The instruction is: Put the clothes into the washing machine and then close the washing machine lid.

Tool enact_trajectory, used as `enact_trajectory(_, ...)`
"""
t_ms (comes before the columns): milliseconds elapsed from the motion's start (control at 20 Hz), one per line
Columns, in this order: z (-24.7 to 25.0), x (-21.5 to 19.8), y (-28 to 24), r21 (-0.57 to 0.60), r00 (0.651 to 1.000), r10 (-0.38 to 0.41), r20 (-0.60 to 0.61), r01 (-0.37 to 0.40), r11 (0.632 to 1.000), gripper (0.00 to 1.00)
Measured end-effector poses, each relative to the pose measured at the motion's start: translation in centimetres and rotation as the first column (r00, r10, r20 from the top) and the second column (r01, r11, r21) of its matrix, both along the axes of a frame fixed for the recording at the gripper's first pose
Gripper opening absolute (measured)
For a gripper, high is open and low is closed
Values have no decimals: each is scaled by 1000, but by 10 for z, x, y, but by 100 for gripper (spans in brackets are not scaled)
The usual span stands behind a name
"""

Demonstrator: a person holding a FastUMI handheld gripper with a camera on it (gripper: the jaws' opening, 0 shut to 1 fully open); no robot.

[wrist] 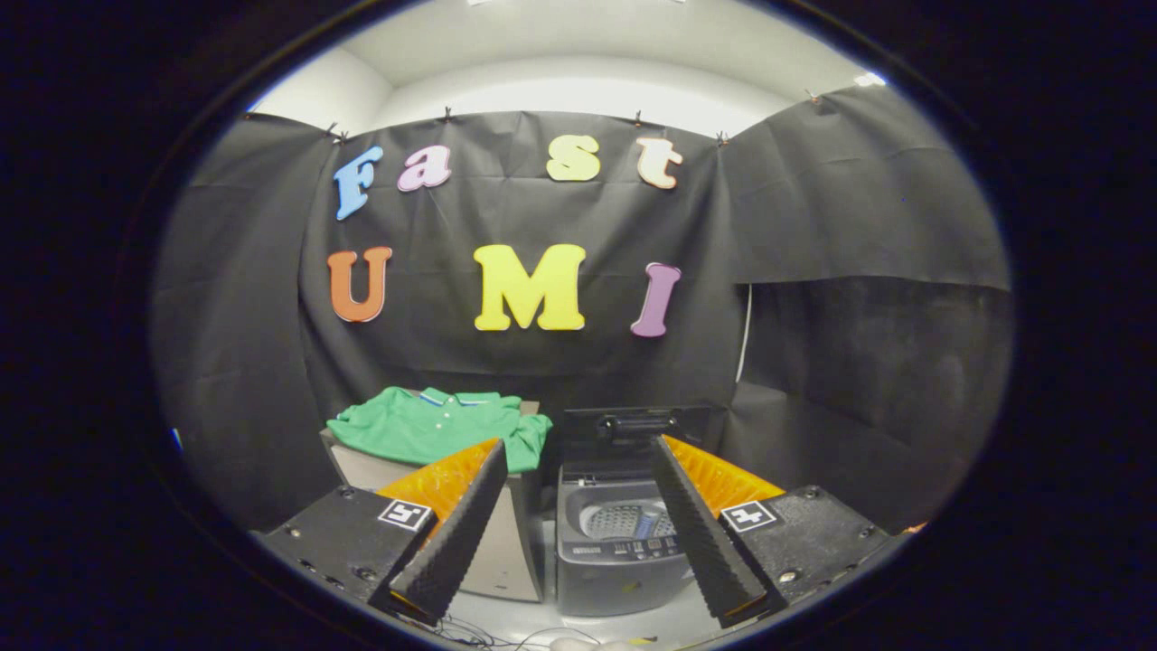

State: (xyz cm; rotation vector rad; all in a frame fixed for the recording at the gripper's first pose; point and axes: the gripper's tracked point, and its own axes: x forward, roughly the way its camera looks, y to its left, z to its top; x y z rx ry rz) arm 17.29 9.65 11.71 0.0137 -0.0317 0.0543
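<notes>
A green polo shirt (438, 427) lies spread flat on top of a pale box-like stand (502, 542), left of centre in the lower half of the frame. One sleeve hangs over the stand's right edge.

Just to the right of the stand sits a small dark grey top-loading washing machine (615, 551), low in the middle of the frame. Its lid (637, 425) stands open, tipped up and back against the black cloth wall (859, 226). The perforated metal drum (624, 520) is visible inside the opening, and a strip of controls runs along the machine's front edge.

The hand-held gripper (576, 443) fills the bottom of the frame. Its two fingers are spread wide apart and hold nothing. The left fingertip overlaps the shirt's lower right edge in the picture, and the right fingertip overlaps the machine's opening. Both shirt and machine lie beyond the fingers.

A few thin cables (479, 633) trail across the pale floor at the very bottom.
</notes>
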Motion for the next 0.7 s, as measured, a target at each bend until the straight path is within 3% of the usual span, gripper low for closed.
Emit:
enact_trajectory(450, 50, 118, 107, 11, 988, 152, -24, -152, 988, 100)
enact_trajectory(700, 43, 179, 167, 2, 969, 229, -91, -230, 973, 100)
